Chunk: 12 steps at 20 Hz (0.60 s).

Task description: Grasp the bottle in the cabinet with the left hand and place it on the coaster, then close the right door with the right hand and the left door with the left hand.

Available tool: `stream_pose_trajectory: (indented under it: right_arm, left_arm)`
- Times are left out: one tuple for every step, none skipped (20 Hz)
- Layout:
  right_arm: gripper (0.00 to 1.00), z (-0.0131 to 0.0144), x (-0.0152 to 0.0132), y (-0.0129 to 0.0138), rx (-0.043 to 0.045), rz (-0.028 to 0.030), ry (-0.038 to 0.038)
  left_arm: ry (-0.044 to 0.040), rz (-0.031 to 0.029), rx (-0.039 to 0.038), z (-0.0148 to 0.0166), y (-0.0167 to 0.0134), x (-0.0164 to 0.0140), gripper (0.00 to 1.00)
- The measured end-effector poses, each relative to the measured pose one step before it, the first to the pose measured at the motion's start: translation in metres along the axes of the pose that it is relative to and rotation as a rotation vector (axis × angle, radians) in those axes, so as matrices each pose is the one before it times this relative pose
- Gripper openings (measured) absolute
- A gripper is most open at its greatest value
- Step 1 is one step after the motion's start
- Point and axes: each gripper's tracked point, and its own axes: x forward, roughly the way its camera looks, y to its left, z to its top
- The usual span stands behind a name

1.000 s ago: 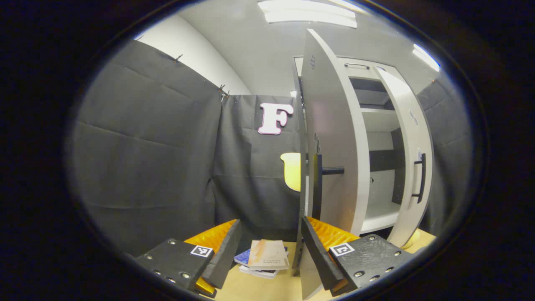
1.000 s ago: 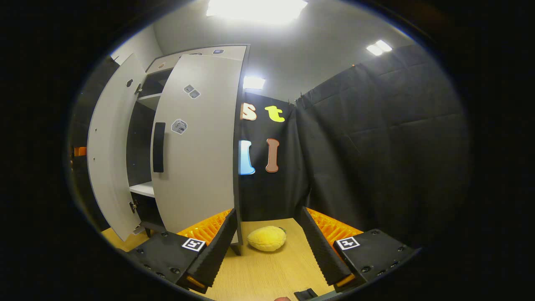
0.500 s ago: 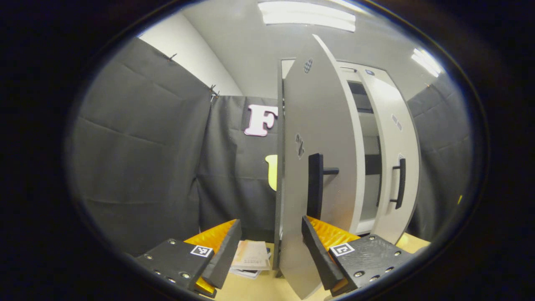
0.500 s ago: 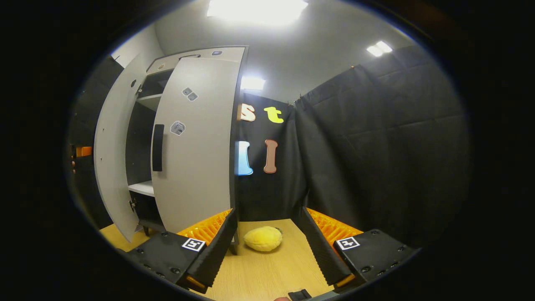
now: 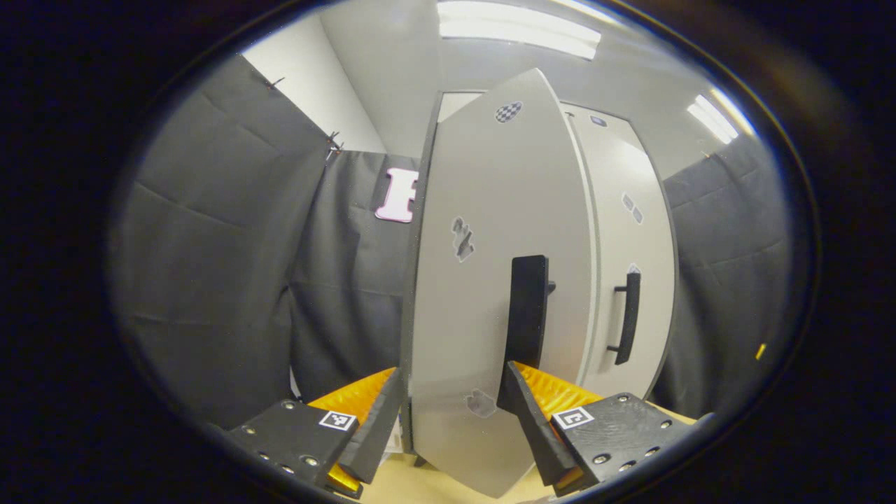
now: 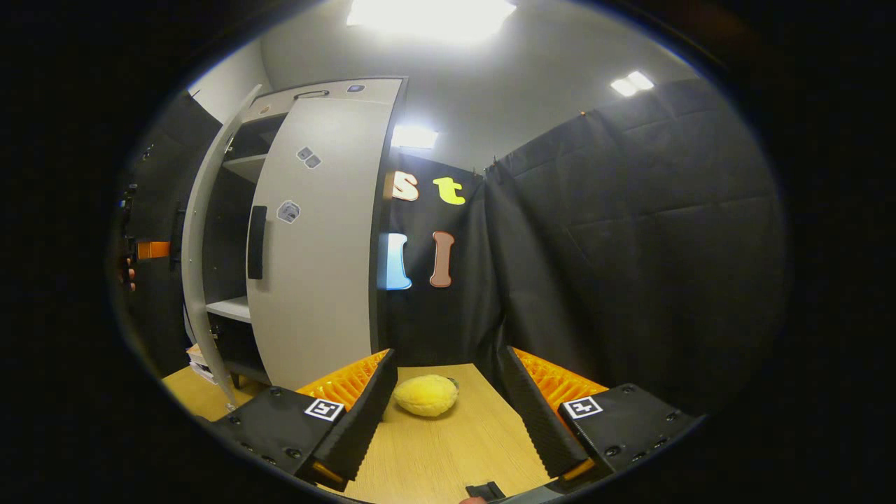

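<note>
Left gripper (image 5: pixel 451 423): fingers spread, empty, apparently touching the left door (image 5: pixel 490 280). Right gripper (image 6: pixel 448 413): fingers spread, empty, above bench (image 6: pixel 448 455).

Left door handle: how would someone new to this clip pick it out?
Find the tall grey cabinet against the black booth wall; in the left gripper view its left door fills the middle. The left door handle is the black upright bar just above the left gripper. Unlike the slimmer right door handle beside it, it looks broad and near.
</note>
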Motion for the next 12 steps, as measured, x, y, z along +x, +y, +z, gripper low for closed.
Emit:
stream_pose_trajectory:
  right_arm:
    - [0.98, -0.00107, -0.00227, -0.00360, 0.00356, -0.00587, 0.00200]
    - [0.98, -0.00160, -0.00276, -0.00352, 0.00331, -0.00438, 0.00265]
    - [0.98, -0.00124, -0.00166, -0.00212, 0.00300, -0.00322, 0.00286]
    - [0.98, -0.00065, -0.00141, -0.00255, 0.00248, -0.00252, 0.00157]
    - [0.98, -0.00019, -0.00100, -0.00149, 0.00158, -0.00177, 0.00148]
    - [0.98, -0.00140, -0.00215, -0.00147, 0.00084, 0.00056, 0.00146]
    - [0.98, -0.00112, -0.00149, -0.00056, 0.00015, 0.00173, 0.00178]
    - [0.98, -0.00088, -0.00098, -0.00055, 0.00002, 0.00297, 0.00261]
    - [0.98, -0.00063, 0.00018, 0.00179, 0.00054, 0.00502, 0.00129]
    - [0.98, 0.00018, -0.00026, 0.00144, 0.00207, 0.00598, 0.00051]
    - [0.97, 0.00068, 0.00021, 0.00238, 0.00225, 0.00915, -0.00118]
    - [0.98, 0.00105, -0.00017, 0.00225, 0.00125, 0.00896, -0.00245]
  left_arm:
    - [0.00171, -0.01322, -0.00428, -0.00037, -0.00654, 0.00508, 0.92]
    - [0.00170, -0.01164, -0.00214, -0.00083, -0.00951, 0.00797, 0.92]
    - [0.00490, -0.00672, 0.00063, -0.00032, -0.00926, 0.01064, 0.92]
    - [-0.00816, 0.00017, 0.00910, 0.00091, -0.00535, 0.00500, 0.93]
    - [-0.00290, -0.00089, 0.00932, -0.00344, -0.00461, -0.00032, 0.92]
    - [-0.00328, 0.00052, 0.00473, -0.00066, -0.00132, 0.00002, 0.92]
    - [-0.00088, -0.00082, 0.00349, -0.00011, -0.00097, -0.00041, 0.86]
    - [0.00000, -0.00053, 0.00015, -0.00026, 0.00195, -0.00247, 0.86]
    - [0.00468, -0.00250, 0.00028, 0.00022, -0.00033, -0.00123, 0.86]
    - [0.00807, 0.00135, 0.00007, -0.00311, 0.00198, -0.00098, 0.86]
    - [0.00374, 0.00502, 0.00338, -0.00008, 0.00079, -0.00039, 0.86]
    - [-0.00025, 0.00481, 0.00321, -0.00108, 0.00047, -0.00199, 0.86]
